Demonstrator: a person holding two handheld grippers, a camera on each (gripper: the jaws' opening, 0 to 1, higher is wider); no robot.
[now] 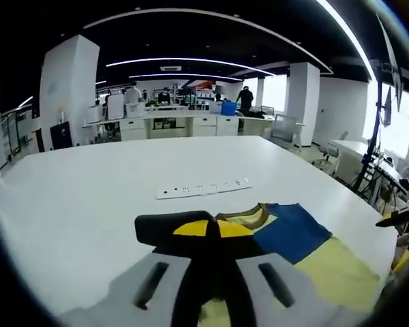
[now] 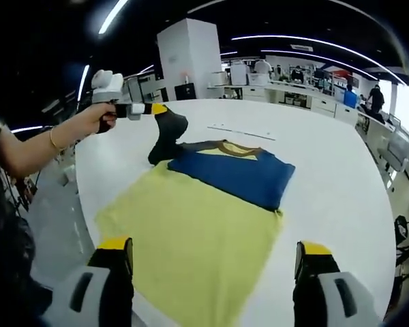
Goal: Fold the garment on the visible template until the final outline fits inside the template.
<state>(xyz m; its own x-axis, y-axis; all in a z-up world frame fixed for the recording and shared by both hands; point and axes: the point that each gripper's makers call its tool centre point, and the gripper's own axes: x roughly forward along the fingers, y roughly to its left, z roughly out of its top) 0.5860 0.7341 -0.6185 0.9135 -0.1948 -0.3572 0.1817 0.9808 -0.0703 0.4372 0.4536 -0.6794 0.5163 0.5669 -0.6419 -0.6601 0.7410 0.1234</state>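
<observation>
A T-shirt lies flat on the white table [image 2: 327, 197], with a pale yellow body [image 2: 191, 231], a blue panel [image 2: 235, 174] across the chest and a brown collar [image 2: 225, 146]. My left gripper [image 1: 211, 229] is shut on the shirt's black sleeve [image 1: 157, 228]. In the right gripper view a hand [image 2: 95, 119] holds the left gripper [image 2: 157, 109] above the table's far left, and the black sleeve [image 2: 167, 136] hangs from it, lifted off the surface. My right gripper [image 2: 215, 248] stands wide open over the shirt's near hem, touching nothing.
A white strip [image 1: 203, 187] with small marks lies on the table beyond the collar. The table's edge runs close on the person's side [image 2: 88, 204]. Desks, pillars and people stand far behind [image 1: 191, 116]. Chairs and a stand are at the right [image 1: 368, 163].
</observation>
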